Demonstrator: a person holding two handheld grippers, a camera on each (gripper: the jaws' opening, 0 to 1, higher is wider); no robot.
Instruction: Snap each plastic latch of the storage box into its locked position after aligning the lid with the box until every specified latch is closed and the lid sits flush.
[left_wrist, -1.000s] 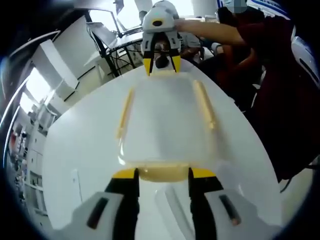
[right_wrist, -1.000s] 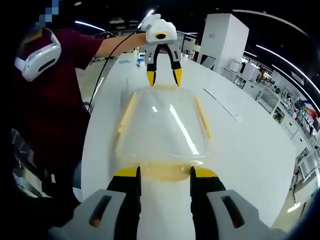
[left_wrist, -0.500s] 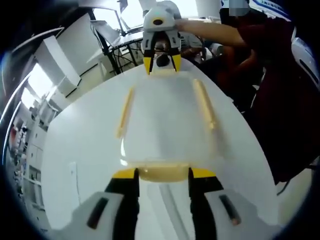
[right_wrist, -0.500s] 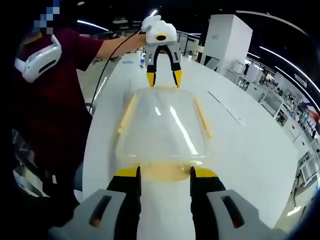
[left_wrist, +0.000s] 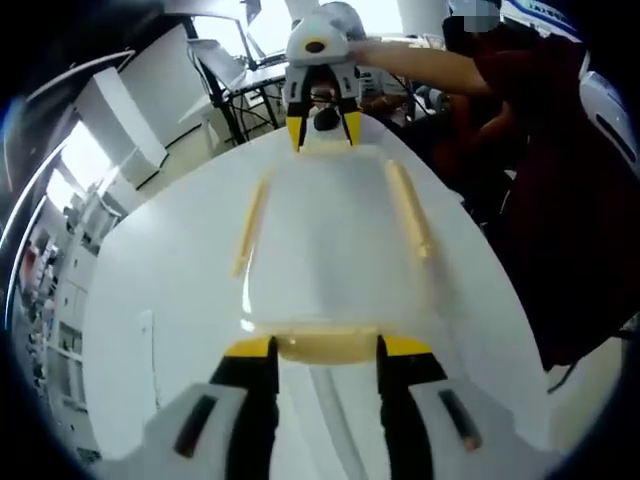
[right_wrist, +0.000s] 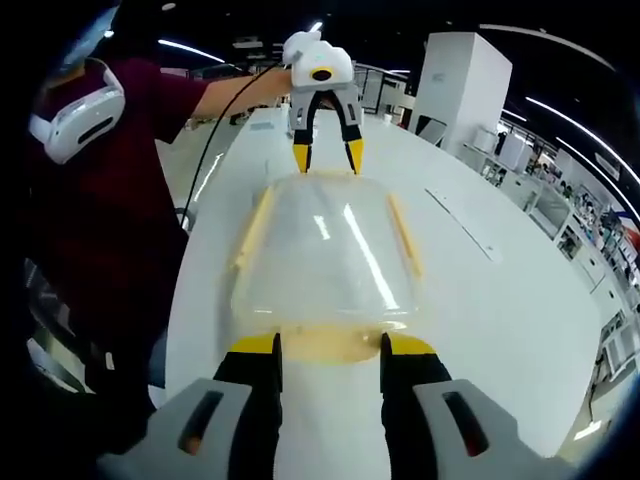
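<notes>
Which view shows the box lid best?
The right gripper view: the clear lid stands out by its glare streaks and edges against the table, with yellow latches along both sides. In the left gripper view the lid washes out against the white table; mainly its latches show.

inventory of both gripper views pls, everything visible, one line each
storage box: 1, clear with lid on, lying on the table between the two grippers
latches: 4, pale yellow, one at each short end, one along each long side
table: 1, white, under the box
white cabinet: 1, background, right gripper view
left gripper: 1, yellow-tipped jaws open, either side of one end latch
right gripper: 1, same, at the opposite end latch
person: 1, dark red top, beside the table
</notes>
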